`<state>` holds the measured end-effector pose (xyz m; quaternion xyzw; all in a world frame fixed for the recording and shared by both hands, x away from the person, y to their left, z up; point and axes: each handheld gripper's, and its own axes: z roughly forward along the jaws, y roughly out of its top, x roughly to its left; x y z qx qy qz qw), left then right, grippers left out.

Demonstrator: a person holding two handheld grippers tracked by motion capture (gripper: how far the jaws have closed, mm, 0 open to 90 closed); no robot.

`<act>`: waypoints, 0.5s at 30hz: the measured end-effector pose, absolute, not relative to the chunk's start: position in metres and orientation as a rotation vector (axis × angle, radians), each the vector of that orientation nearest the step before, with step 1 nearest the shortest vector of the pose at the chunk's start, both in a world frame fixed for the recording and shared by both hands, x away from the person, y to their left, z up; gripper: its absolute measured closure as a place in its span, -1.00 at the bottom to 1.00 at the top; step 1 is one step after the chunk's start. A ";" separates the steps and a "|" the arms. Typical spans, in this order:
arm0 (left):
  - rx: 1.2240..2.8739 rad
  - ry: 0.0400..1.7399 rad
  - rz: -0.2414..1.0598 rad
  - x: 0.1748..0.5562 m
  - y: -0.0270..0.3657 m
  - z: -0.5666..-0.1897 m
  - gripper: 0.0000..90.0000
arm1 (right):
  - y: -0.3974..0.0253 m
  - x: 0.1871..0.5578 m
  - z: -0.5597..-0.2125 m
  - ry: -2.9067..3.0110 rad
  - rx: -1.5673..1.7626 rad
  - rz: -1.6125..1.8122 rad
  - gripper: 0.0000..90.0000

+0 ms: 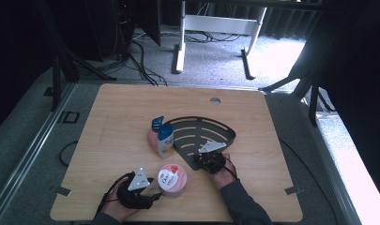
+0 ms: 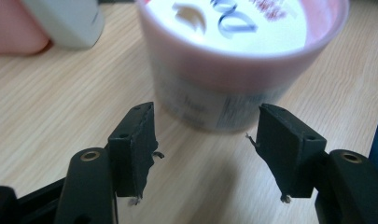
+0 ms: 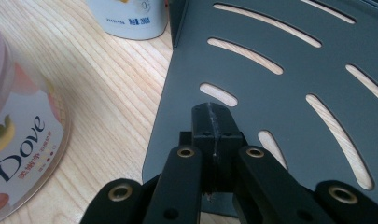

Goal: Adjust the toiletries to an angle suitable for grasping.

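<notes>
Wood-grain table bears left gripper (image 2: 205, 154) spread before jar (image 2: 233, 56), right gripper (image 3: 213, 122) pressed together.

"Dove" on pink tub (image 3: 18, 140); bottle (image 3: 128, 18) label print unreadable

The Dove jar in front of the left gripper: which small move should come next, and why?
Probably ease the left gripper forward: its jaws stand open just short of the Dove jar, not yet around it, so they cannot close on it.
</notes>
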<state>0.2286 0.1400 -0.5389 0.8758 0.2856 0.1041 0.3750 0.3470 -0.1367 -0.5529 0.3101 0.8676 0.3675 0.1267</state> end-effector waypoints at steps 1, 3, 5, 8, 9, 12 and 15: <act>2.243 0.711 0.255 0.229 0.136 -0.539 -0.18 | -0.137 0.347 -0.553 2.526 0.905 1.072 1.00; 2.267 0.690 0.292 0.231 0.127 -0.538 -0.22 | -0.137 0.347 -0.553 2.528 0.904 1.077 1.00; 2.261 0.671 0.297 0.234 0.122 -0.537 -0.22 | -0.138 0.348 -0.553 2.530 0.906 1.082 1.00; 2.245 0.640 0.293 0.241 0.115 -0.535 -0.22 | -0.138 0.348 -0.553 2.532 0.911 1.085 1.00; 2.242 0.626 0.294 0.243 0.113 -0.535 -0.22 | -0.138 0.348 -0.553 2.533 0.909 1.085 1.00; 2.231 0.600 0.273 0.249 0.110 -0.535 -0.22 | -0.138 0.348 -0.553 2.536 0.904 1.084 1.00; 2.216 0.587 0.252 0.254 0.109 -0.535 -0.21 | -0.139 0.349 -0.553 2.536 0.909 1.096 1.00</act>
